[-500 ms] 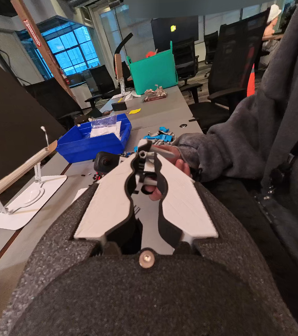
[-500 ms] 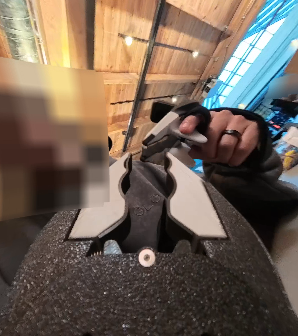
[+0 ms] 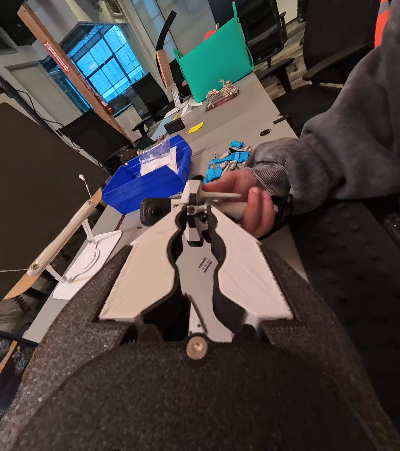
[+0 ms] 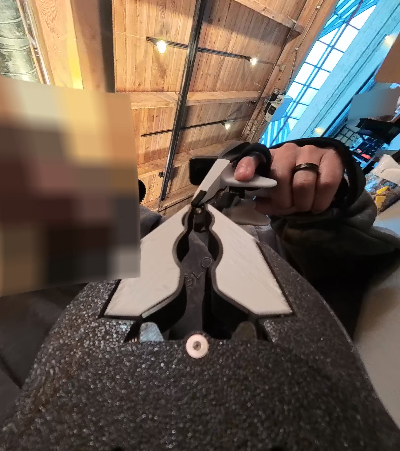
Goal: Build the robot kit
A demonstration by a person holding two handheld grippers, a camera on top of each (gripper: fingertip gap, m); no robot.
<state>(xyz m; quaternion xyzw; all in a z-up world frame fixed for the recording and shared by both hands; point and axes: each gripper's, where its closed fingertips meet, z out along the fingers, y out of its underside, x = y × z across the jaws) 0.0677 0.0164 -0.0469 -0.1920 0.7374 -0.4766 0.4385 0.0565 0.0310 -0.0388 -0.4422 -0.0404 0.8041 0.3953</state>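
- My left gripper [image 3: 196,216] is held low over the near edge of the grey table [image 3: 230,122]. Its fingers stand narrow, not closed, and I am holding nothing I can call gripped.
- Dead ahead at 12 o'clock, the nose of my right gripper [image 4: 198,210] fills that gap. The two tools point tip to tip, which I judge is why both are up off the table.
- My right hand [image 3: 255,207] wraps the right gripper's handle at 2 o'clock, forefinger along the trigger. Its black camera [image 3: 154,211] faces me at 10 o'clock.
- In the right wrist view the fingers are almost together. The other tool's tip sits right at them, and I cannot tell whether they pinch it or only meet it.
- My left hand [image 4: 299,180], wearing a dark ring [image 4: 306,166], holds its handle at 1 o'clock. This view tilts up toward the wooden ceiling [image 4: 218,73].
- A blue bin [image 3: 145,183] with clear bags inside lies at 11 o'clock, near the tips but apart.
- Loose blue printed parts [image 3: 228,161] lie at 1 o'clock, behind my right hand.
- A green tote [image 3: 216,63] stands far off at 12 o'clock.
- A white stand with a wooden arm [image 3: 65,241] sits at 9 o'clock.
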